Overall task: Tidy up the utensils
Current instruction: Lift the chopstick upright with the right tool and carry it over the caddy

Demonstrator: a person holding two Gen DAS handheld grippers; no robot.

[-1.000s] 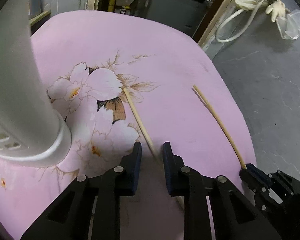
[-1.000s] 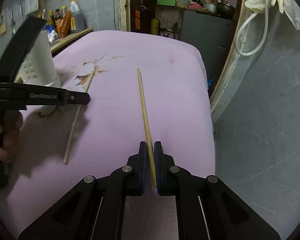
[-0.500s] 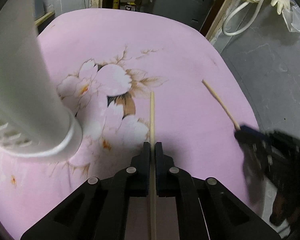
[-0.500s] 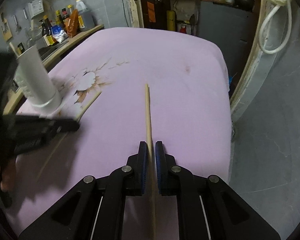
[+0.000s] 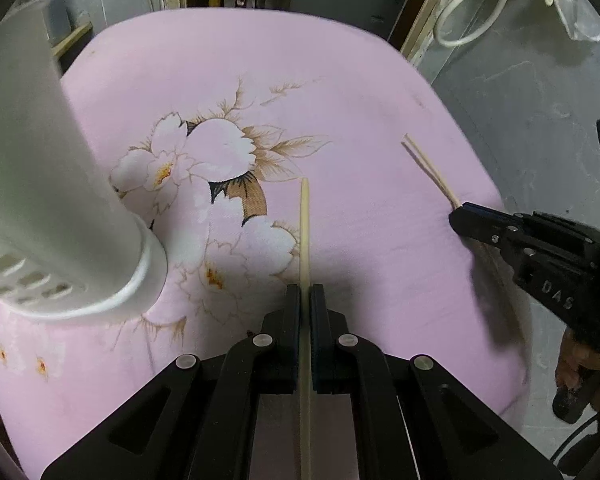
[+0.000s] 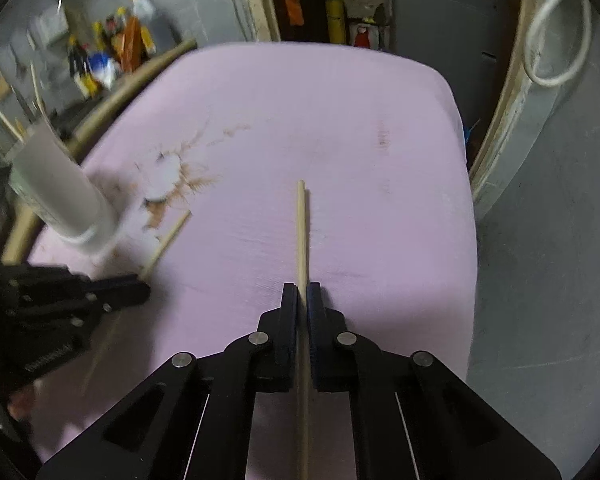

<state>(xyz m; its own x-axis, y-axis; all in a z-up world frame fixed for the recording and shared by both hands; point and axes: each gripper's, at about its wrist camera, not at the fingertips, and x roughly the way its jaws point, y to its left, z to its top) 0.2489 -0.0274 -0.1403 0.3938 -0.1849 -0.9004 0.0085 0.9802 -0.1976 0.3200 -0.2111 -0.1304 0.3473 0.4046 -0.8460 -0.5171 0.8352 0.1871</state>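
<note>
Each gripper holds one wooden chopstick over a pink flowered cloth. My left gripper (image 5: 305, 292) is shut on a chopstick (image 5: 304, 224) that sticks forward over the printed flowers. My right gripper (image 6: 301, 290) is shut on the other chopstick (image 6: 301, 232), which points toward the far edge. In the left wrist view the right gripper (image 5: 460, 216) shows at the right with its chopstick (image 5: 428, 168) ahead of it. In the right wrist view the left gripper (image 6: 140, 286) appears blurred at the left with its chopstick (image 6: 166, 242). A white perforated utensil holder (image 5: 52, 200) stands at the left.
The pink cloth (image 5: 340, 92) covers a table with rounded edges; a grey floor (image 6: 540, 280) drops off on the right. Bottles and clutter (image 6: 108, 56) sit on a shelf at the back left. A white hose (image 5: 472, 12) hangs behind the table.
My left gripper has shut on the chopstick that lay between its open fingers. My right gripper has carried its chopstick across the cloth toward the left, closer to the holder.
</note>
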